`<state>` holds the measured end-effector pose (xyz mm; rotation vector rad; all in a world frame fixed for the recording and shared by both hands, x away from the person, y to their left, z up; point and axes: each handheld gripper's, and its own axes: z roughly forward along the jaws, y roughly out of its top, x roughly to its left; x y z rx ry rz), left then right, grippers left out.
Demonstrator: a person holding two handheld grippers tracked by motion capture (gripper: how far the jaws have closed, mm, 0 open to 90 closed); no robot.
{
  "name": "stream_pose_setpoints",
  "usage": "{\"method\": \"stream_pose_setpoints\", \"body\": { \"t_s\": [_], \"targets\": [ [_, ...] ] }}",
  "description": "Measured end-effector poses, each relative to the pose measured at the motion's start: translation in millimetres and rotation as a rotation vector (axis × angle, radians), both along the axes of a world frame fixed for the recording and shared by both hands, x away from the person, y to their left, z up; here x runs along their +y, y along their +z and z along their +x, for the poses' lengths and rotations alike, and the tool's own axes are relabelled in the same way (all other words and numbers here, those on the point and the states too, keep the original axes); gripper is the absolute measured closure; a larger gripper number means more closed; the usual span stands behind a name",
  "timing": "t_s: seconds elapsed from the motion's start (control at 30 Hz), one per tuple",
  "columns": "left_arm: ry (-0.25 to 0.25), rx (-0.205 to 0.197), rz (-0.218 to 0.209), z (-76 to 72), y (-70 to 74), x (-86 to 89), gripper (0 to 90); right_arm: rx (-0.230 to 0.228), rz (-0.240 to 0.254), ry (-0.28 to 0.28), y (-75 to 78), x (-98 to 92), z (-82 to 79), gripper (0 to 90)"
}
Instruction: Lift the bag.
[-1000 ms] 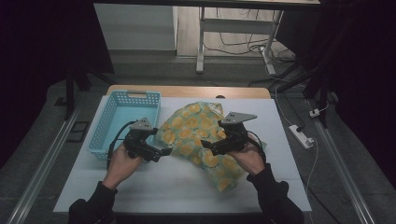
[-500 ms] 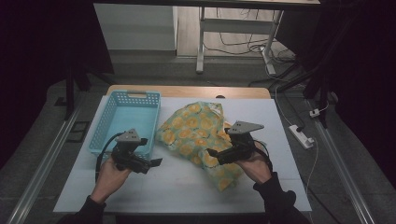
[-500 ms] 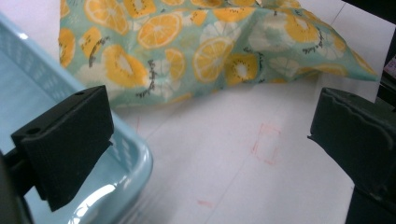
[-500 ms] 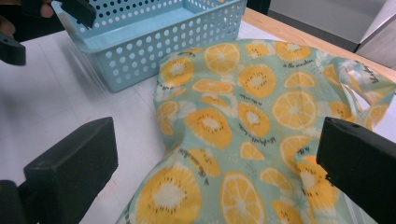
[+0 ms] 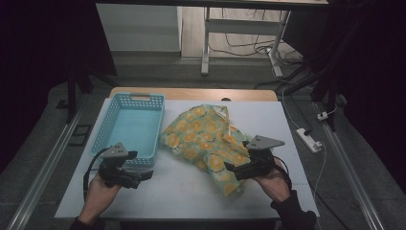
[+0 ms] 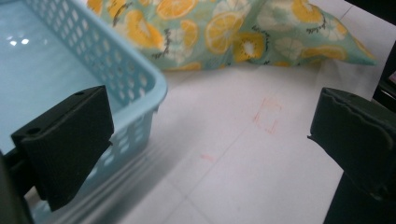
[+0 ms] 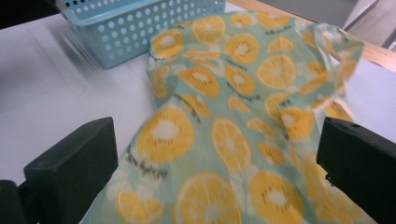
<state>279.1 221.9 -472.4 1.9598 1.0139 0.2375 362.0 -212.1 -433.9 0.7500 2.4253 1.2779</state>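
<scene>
The citrus-print cloth [image 5: 207, 141] lay crumpled on the white table [image 5: 182, 189], spread from near the middle toward the person's right, its teal ground covered with orange and lemon slices. Its left edge sat just beside the light-blue basket [image 5: 129, 125], which stood on the left part of the table; whether the two touched could not be made out from the high view. In the right gripper view the cloth [image 7: 243, 121] filled the space between the jaws, somewhat blurred, with the basket [image 7: 135, 23] behind it. The right gripper [image 5: 235, 170] hovered at the near right edge of the cloth, jaws spread wide and holding nothing, and it probably did not touch the fabric, though the blur left that unsure. The left gripper [image 5: 143, 176] was well apart from the cloth, near the front corner of the basket, its jaws also wide apart and empty. In the left gripper view the basket's corner [image 6: 116, 70] stood close by the left jaw, the cloth [image 6: 233, 32] lay farther off, and faint red marks [image 6: 266, 116] showed on the bare table between the jaws.
</scene>
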Motion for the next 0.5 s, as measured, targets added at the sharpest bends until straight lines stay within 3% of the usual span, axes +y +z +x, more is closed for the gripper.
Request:
{"method": "stream_pose_setpoints", "body": {
  "t_s": [0.5],
  "targets": [
    [0.101, 0.013, -0.041, -42.9, -17.3, 37.0, 0.0, 0.027, 0.017, -0.119, -19.9, -52.4, -30.7, 0.0]
  ]
}}
